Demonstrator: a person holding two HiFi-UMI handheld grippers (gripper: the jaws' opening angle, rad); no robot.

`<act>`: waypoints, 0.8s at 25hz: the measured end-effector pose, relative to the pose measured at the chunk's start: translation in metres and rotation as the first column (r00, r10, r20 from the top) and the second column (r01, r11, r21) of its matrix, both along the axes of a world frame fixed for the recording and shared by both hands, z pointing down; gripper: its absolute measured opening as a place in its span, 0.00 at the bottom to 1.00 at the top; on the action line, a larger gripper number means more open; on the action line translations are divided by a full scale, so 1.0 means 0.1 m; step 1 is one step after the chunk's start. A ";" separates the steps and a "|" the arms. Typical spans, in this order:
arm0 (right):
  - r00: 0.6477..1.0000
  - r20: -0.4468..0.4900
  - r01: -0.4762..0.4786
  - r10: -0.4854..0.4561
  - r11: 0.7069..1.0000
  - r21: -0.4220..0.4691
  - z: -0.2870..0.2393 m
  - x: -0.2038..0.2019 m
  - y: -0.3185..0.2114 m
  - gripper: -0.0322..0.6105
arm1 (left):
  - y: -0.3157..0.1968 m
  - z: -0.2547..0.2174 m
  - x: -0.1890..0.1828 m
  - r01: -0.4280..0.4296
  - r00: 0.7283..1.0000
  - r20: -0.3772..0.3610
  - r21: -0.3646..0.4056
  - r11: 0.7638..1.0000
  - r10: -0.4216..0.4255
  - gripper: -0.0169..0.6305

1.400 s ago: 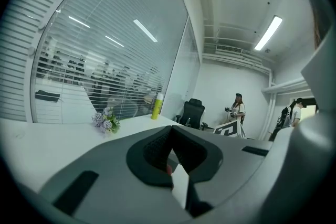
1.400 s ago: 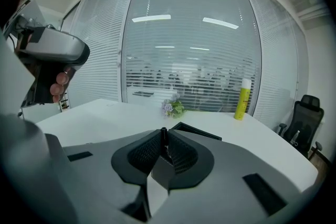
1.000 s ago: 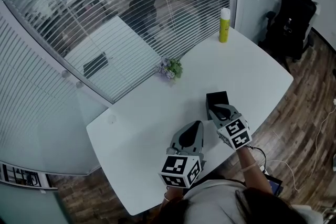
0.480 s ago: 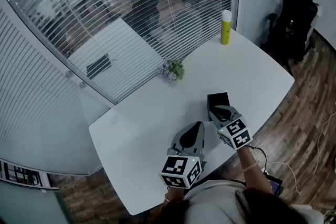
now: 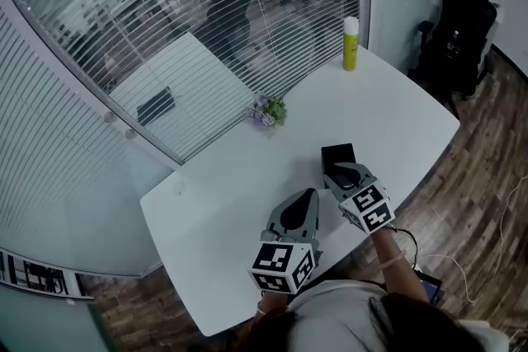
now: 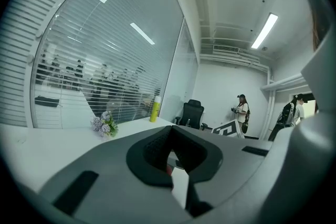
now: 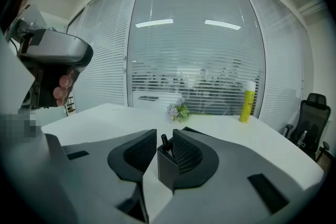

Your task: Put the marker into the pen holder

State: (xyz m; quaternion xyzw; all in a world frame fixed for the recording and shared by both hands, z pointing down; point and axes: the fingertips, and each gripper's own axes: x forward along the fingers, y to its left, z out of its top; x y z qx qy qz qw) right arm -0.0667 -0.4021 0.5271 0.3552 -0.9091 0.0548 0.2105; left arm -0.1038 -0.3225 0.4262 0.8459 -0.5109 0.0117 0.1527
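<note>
When looking down from the head, see first the big window with blinds (image 5: 165, 21) along the far side. Next to it, find the white table (image 5: 223, 185), wide and round at the corners. Find the black chair (image 5: 458, 21) past the far right corner, on the wood floor (image 5: 478, 202).

Look next at the near edge of the table. See the left gripper (image 5: 307, 198) hanging over a bare part of it. In the left gripper view, find its jaws pressed together at the tips, with only a thin slit behind them. Spot a small red bit (image 6: 168, 168) in that slit, too small to tell.

See the right gripper (image 5: 338, 171) just to the right, its tips at the near side of the black pen holder (image 5: 338, 152). In the right gripper view, find its jaws spread a little, pinching nothing, with the pen holder showing in the gap. Cannot tell whether touching.

Farther off, find the yellow bottle (image 5: 351, 45) standing upright at the far end. Find the little bunch of flowers (image 5: 269, 110) by the window.

Last, spot the marker (image 7: 164, 140), dark and thin, standing in the pen holder with its top poking out.
</note>
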 end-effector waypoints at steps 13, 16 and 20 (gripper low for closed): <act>0.998 0.064 0.009 -0.015 0.995 0.102 -0.40 0.19 0.24 0.14 | 0.17 -0.09 -0.01 0.069 0.996 0.053 0.030 0.997 -0.071 0.05; 0.995 0.105 -0.004 -0.003 0.997 0.071 -0.44 0.30 0.33 0.11 | 0.26 -0.11 0.05 0.073 0.995 0.070 0.045 0.996 -0.076 0.05; 0.986 0.164 -0.001 -0.010 0.998 0.066 -0.57 0.37 0.48 0.10 | 0.38 -0.14 0.10 0.083 0.994 0.068 0.057 0.995 -0.087 0.05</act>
